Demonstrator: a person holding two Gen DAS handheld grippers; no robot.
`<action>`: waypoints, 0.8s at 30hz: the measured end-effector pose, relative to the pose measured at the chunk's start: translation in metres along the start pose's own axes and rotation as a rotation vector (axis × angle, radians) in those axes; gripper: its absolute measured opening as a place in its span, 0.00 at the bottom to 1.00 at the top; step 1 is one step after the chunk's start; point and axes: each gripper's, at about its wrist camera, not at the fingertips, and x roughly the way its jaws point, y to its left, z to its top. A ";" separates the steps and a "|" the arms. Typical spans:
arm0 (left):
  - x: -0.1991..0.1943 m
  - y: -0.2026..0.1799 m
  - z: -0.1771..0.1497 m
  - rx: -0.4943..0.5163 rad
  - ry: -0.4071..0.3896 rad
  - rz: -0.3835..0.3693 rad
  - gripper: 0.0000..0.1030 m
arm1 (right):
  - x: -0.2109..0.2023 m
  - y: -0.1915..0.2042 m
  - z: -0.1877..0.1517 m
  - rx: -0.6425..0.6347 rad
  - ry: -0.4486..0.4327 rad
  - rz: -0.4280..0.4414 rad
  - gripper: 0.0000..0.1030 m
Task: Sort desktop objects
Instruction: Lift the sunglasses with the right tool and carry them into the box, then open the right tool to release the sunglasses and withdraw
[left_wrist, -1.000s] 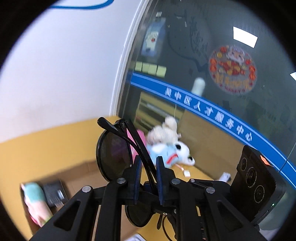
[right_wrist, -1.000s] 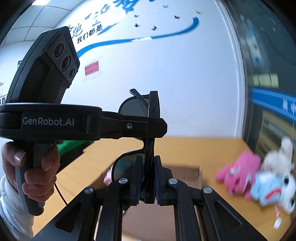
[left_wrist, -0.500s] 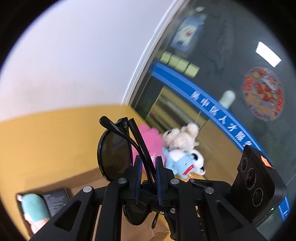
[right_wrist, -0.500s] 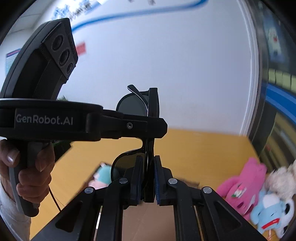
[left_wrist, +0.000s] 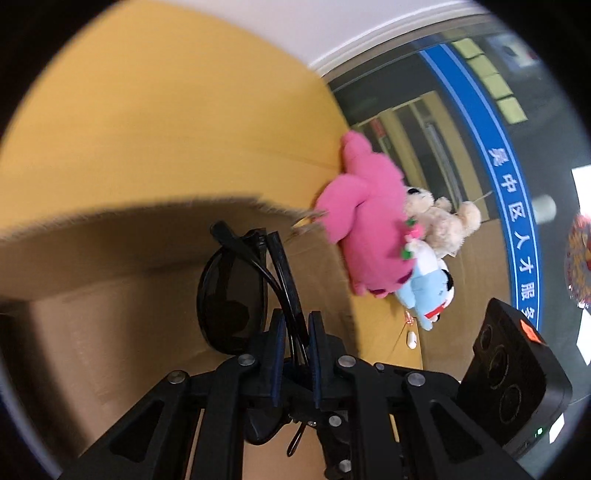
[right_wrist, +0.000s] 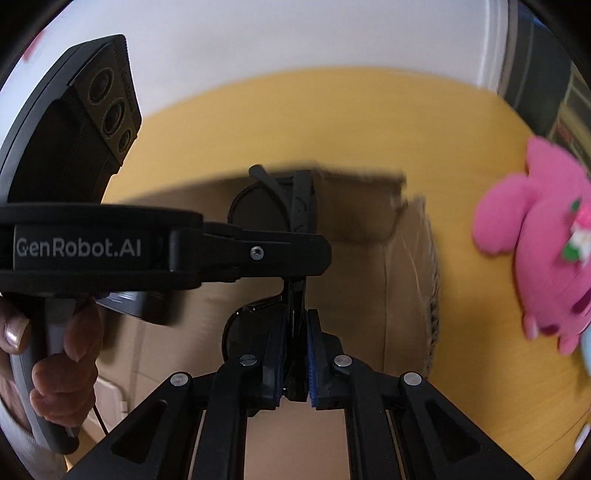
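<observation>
Black folded sunglasses are held by both grippers at once. My left gripper is shut on them near the folded arms. My right gripper is shut on their lower rim, and they also show in the right wrist view. The left gripper's body crosses the right wrist view and clamps the glasses from the left. The glasses hang over an open cardboard box, which also shows in the right wrist view.
A pink plush, a beige plush and a blue-and-white plush lie together on the yellow table right of the box. The pink plush shows at the right. A glass wall stands behind.
Both grippers have tilted down with the sunglasses, from facing the wall to over the open cardboard box. The grip on the glasses is unchanged.
</observation>
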 end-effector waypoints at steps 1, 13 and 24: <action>0.009 0.005 -0.001 -0.011 0.013 -0.005 0.10 | 0.009 -0.002 -0.001 0.007 0.019 -0.017 0.08; 0.026 0.001 -0.004 -0.058 0.015 0.031 0.14 | 0.043 -0.003 0.004 0.041 0.065 -0.207 0.08; -0.107 -0.064 -0.070 0.142 -0.234 0.310 0.43 | -0.022 0.019 -0.001 0.034 -0.086 -0.212 0.64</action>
